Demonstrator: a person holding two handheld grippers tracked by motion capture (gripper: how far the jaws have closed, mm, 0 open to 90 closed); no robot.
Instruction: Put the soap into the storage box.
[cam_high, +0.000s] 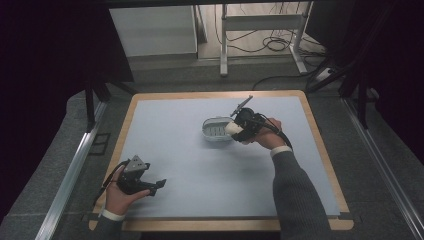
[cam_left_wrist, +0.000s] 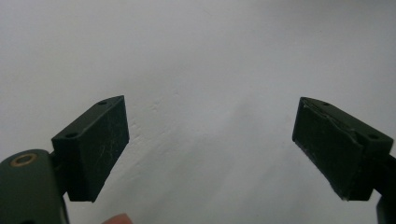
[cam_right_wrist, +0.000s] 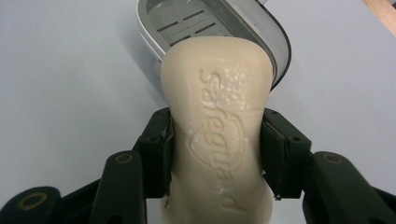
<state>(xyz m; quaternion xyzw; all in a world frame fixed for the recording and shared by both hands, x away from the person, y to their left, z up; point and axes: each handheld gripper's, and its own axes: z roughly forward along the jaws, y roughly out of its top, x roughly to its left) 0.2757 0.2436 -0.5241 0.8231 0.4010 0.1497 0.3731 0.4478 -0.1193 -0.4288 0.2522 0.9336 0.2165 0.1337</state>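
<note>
The right claw (cam_right_wrist: 215, 154) is clamping its pads across the narrow waist of a cream, waxy soap bar (cam_right_wrist: 219, 135) embossed with lettering, its long axis pointing straight ahead at the oval grey-and-white plastic soap dish (cam_right_wrist: 243, 28) just beyond its tip. The left claw (cam_left_wrist: 210, 144) is gaping wide and holding nothing, hovering over the pale blue worktop (cam_high: 200, 165), well apart from the dish.

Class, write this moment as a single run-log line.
right gripper: shut on soap bar, beside soap dish | left gripper: open, nothing between fingers | soap dish: holds nothing
</note>
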